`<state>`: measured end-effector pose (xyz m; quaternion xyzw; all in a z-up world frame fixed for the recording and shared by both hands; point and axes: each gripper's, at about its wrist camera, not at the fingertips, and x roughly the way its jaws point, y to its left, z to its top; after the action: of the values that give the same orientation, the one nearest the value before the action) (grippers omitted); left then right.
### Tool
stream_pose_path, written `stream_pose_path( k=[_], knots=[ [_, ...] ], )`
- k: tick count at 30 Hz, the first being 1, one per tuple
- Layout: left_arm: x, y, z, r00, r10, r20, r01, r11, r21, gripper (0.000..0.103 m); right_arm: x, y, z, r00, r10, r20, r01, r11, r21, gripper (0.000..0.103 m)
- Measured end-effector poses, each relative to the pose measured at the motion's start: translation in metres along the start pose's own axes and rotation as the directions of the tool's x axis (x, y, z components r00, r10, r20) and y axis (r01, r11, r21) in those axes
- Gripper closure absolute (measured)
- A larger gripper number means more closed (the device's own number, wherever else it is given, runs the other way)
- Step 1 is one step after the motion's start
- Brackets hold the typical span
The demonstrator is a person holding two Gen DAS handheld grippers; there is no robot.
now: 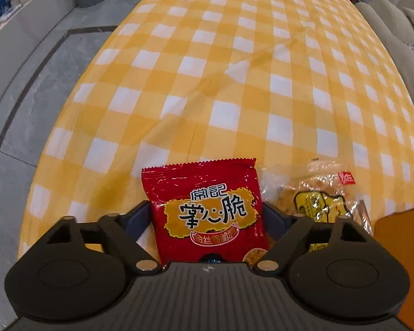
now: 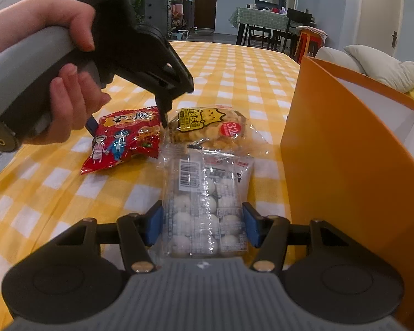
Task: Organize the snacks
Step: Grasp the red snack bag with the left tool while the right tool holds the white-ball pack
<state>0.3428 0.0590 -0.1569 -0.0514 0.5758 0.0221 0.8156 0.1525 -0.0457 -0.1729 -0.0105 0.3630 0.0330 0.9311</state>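
A red snack packet (image 1: 204, 209) (image 2: 127, 138) lies flat on the yellow checked tablecloth (image 1: 207, 82). My left gripper (image 1: 207, 211) (image 2: 127, 122) points steeply down over it, open wide, one finger on each side of the packet. My right gripper (image 2: 202, 222) is shut on a clear packet of white round sweets (image 2: 204, 201), its blue pads (image 2: 154, 226) pressing the packet's two long sides. A clear bag with a yellow label (image 2: 207, 127) (image 1: 317, 201) lies just beyond, beside the red packet.
An open orange box (image 2: 345, 165) (image 1: 400, 248) stands right of the snacks. A person's hand (image 2: 69, 88) holds the left gripper's handle. The table's left edge drops to a grey floor (image 1: 27, 110). A sofa with cushions (image 2: 378, 66) is at the right.
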Motion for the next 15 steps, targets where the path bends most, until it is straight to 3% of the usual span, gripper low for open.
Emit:
stream_pose_path(
  k=[8, 15],
  knots=[
    [-0.016, 0.023, -0.032, 1.000, -0.021, 0.022, 0.021, 1.000, 0.010, 0.016, -0.002, -0.002, 0.000, 1.000, 0.017, -0.004, -0.017, 1.000, -0.018, 0.047],
    [-0.031, 0.040, -0.070, 0.999, -0.029, 0.036, 0.028, 0.999, 0.022, 0.017, -0.010, -0.007, 0.003, 0.999, 0.045, -0.009, -0.045, 0.998, 0.038, 0.047]
  ],
)
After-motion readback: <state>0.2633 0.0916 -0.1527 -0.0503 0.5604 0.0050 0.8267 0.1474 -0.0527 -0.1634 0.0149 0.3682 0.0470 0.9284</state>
